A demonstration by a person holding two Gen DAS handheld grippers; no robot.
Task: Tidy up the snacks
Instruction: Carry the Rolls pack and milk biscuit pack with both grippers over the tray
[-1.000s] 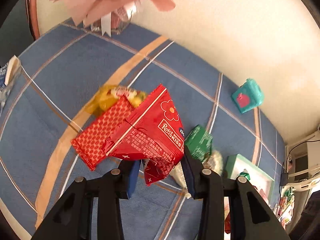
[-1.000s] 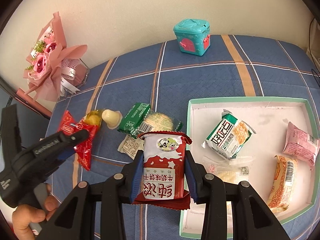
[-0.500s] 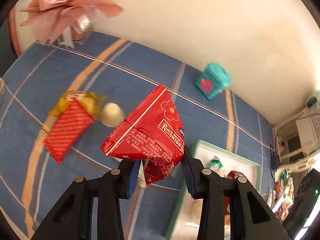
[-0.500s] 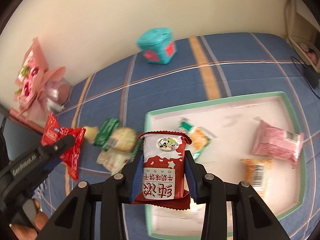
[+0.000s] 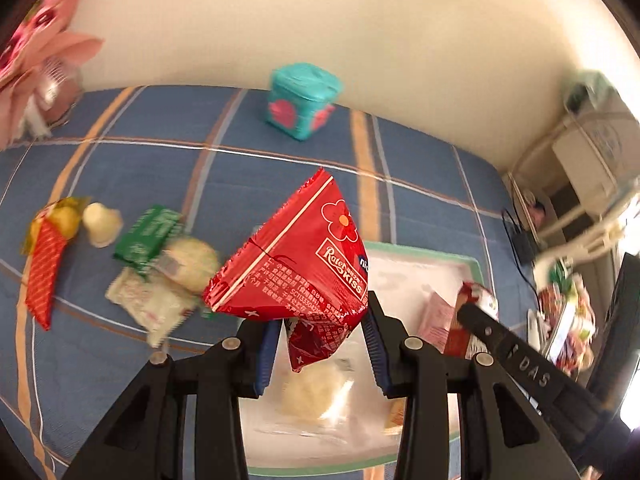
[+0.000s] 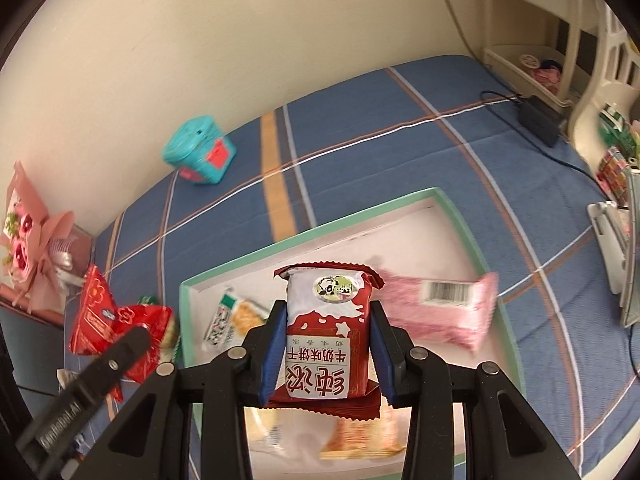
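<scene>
My left gripper is shut on a red Rater Kiss snack packet, held above the near left part of the green-rimmed white tray. My right gripper is shut on a red-and-white milk biscuit packet, held over the middle of the tray. The tray holds a pink packet, a green-white cracker packet and clear-wrapped pastries. The left gripper with its red packet shows at the left of the right wrist view.
On the blue plaid cloth left of the tray lie a green packet, pale wrapped cakes, a jelly cup and a red patterned packet. A teal box stands near the wall. A pink bouquet is far left. A shelf and cable are at the right.
Both grippers have swung right, from over the loose snacks to above the tray, each still holding its packet.
</scene>
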